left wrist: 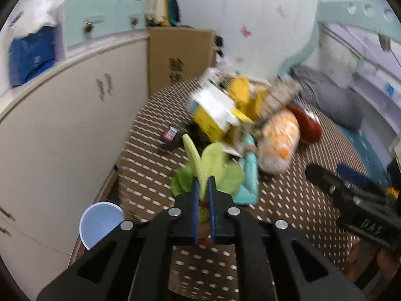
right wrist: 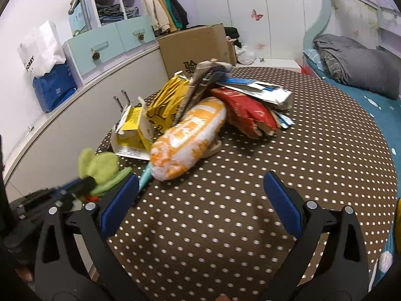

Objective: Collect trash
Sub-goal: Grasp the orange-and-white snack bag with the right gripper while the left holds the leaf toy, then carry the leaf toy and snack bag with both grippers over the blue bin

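My left gripper (left wrist: 203,183) is shut on a green leafy plush toy (left wrist: 210,168) and holds it above the brown dotted table (left wrist: 288,200); the toy also shows in the right wrist view (right wrist: 100,168). A pile of trash lies beyond it: an orange-and-white snack bag (right wrist: 185,140), a red bag (right wrist: 248,113), yellow packaging (right wrist: 165,105) and a yellow box (left wrist: 215,115). My right gripper (right wrist: 200,195) is open and empty above the table, just short of the orange bag. It shows at the right of the left wrist view (left wrist: 351,195).
A light blue bin (left wrist: 100,223) stands below the table's left edge. A white cabinet (left wrist: 62,130) runs along the left, and a cardboard box (right wrist: 195,47) stands behind the table. A bed with a grey blanket (right wrist: 358,65) lies to the right.
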`<state>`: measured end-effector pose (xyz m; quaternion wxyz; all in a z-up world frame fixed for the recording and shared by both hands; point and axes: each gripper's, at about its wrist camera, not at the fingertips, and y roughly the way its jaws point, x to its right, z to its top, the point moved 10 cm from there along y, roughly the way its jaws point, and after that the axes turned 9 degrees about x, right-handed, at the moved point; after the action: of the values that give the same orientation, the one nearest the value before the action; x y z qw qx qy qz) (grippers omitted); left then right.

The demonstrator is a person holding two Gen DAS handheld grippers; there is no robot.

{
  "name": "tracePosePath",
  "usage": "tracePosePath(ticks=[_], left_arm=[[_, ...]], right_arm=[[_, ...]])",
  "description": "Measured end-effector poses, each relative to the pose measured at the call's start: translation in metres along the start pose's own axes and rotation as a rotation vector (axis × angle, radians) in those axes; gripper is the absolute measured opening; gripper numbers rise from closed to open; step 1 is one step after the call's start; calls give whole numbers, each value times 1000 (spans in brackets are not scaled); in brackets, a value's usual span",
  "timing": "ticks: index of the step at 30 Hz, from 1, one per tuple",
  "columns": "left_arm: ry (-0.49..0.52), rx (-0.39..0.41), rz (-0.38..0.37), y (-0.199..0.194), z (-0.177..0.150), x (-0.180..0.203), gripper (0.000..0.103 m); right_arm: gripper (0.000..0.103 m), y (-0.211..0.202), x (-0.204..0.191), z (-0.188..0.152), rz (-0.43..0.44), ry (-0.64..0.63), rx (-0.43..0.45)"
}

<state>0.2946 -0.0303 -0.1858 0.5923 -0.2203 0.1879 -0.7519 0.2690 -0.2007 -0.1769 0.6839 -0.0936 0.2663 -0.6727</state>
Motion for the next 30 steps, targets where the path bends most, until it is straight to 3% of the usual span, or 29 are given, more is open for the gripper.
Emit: tracePosePath(ticks=[4,11,12,13,14,20,30], left_arm=[[-31,58,77,-2,17,-24,6],[-62,115,138,0,37,-43,6],[-63,113,141,-2,36,-42,6],[-61,106,143,0,35,-41,6],[-60,102,145,2,35,-43,6],[-65,102,152,-2,37,-40,6],[-63,139,136,-33,42,-19,6]], right_arm=[[97,13,-10,5,8,9,-7],[94,54,-13,8,43,136,-76],[88,60,-13,8,56,162,-89],[63,64,-12,7,63,177,-100],[48,67,-11,6,64,186,-113],[38,54,-1,1,99,210,-125],[37,-13,-10,6,174,188,-71]])
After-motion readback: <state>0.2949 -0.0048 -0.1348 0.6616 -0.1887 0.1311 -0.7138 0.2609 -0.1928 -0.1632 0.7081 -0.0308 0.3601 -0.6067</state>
